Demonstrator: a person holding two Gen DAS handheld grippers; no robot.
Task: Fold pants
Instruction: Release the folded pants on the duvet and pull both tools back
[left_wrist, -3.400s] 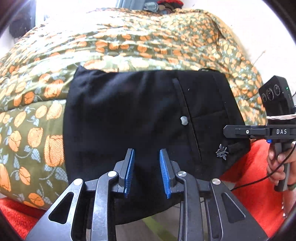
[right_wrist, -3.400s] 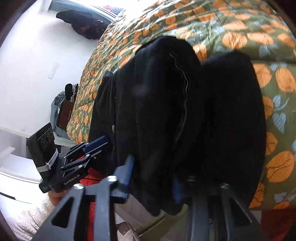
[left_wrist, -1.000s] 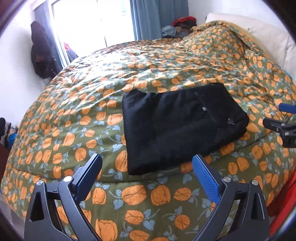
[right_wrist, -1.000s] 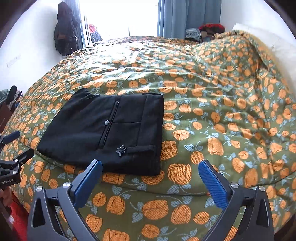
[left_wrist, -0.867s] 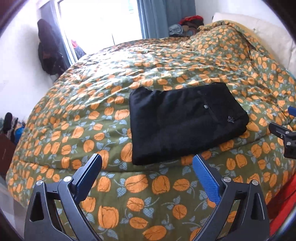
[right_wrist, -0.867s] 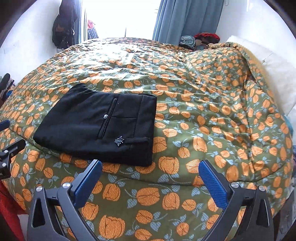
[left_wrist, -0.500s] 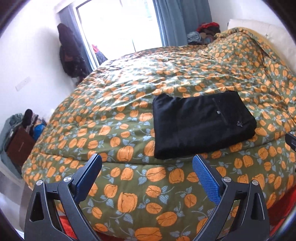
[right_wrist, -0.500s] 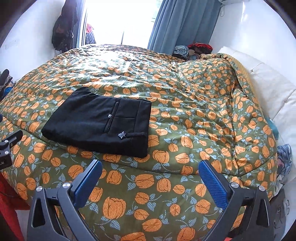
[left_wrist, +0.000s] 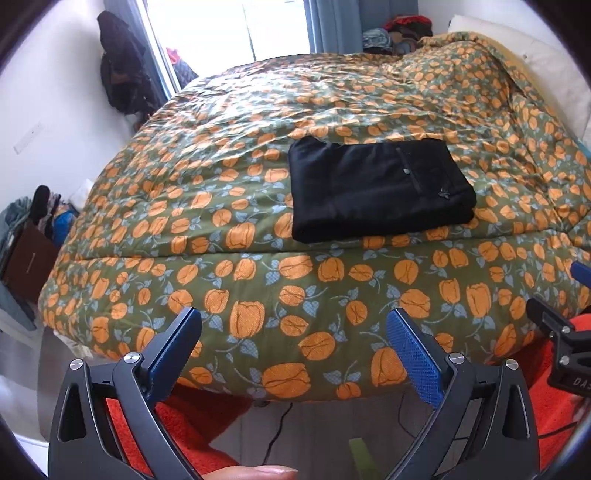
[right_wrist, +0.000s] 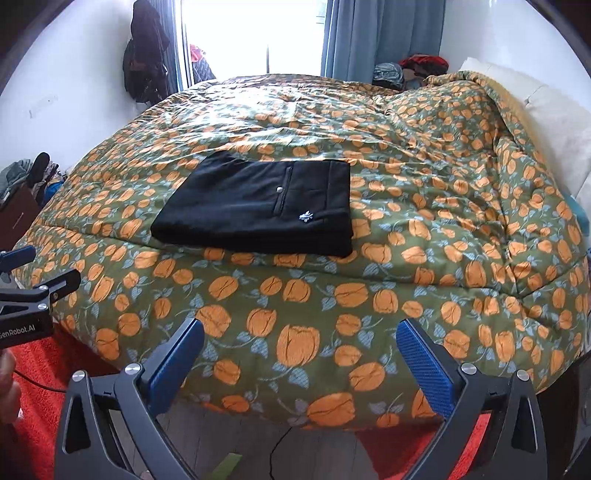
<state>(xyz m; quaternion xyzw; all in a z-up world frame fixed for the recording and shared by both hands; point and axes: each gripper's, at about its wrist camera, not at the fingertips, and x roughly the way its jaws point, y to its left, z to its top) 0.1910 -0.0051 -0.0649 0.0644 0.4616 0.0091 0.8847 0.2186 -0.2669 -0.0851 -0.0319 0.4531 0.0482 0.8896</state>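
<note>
Left wrist view
Pants (left_wrist: 376, 188): folded into a compact black rectangle, lying flat on the floral duvet (left_wrist: 236, 206) near the bed's front edge, pocket button and small silver emblem facing up.
Why there: the soft, broad bed gives a level surface, and the front edge seems chosen to be within reach of someone standing at the foot; the fold looks finished, judging by the squared stack.
Left gripper (left_wrist: 293, 334): blue-padded jaws spread wide, nothing between them, touching nothing; it hangs off the bed above the floor and the red rug (left_wrist: 192, 417), well apart from the pants.
Right gripper: only a black and blue sliver shows at the right margin (left_wrist: 565, 328); from here I cannot tell its spread.
Fingertip (left_wrist: 255, 472): a person's fingertip shows at the bottom edge.

Right wrist view
Pants (right_wrist: 258, 206): same flat bundle, neat edges, resting on the duvet (right_wrist: 424, 206) left of centre, nothing touching it.
Right gripper (right_wrist: 299, 341): jaws released and wide, empty, held clear of the bed's edge.
Left gripper (right_wrist: 33, 266): seen at the left margin, its tips parted and free of cloth.
Judgement: both tools sit clear of the pants, which suits a finished job.
</note>
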